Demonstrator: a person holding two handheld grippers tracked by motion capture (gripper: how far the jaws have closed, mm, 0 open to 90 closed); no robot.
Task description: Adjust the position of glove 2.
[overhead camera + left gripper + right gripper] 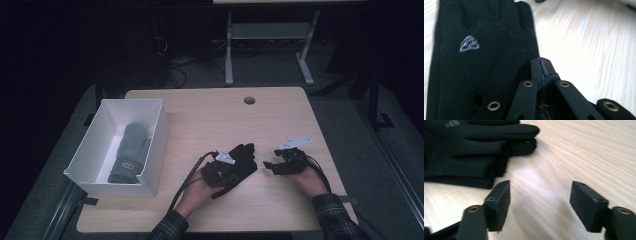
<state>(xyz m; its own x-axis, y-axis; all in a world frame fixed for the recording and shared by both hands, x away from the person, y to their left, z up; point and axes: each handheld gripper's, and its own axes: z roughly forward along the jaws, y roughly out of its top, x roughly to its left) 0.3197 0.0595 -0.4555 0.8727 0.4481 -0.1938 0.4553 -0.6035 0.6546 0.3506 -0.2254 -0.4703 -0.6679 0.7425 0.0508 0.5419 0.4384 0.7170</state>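
A black glove lies flat on the wooden table, near its front middle. In the left gripper view the glove shows a small silver logo. My left gripper is shut, jaws pressed together, and its tips rest over the glove's edge. I cannot tell if any fabric is pinched between them. My right gripper sits just right of the glove, pointing at it. Its jaws stand open over bare wood with nothing between them, a short way from the glove's stacked fingers.
A white open box stands at the table's left with a grey mitten lying inside. A round cable hole is at the table's far edge. A metal frame stands on the floor beyond.
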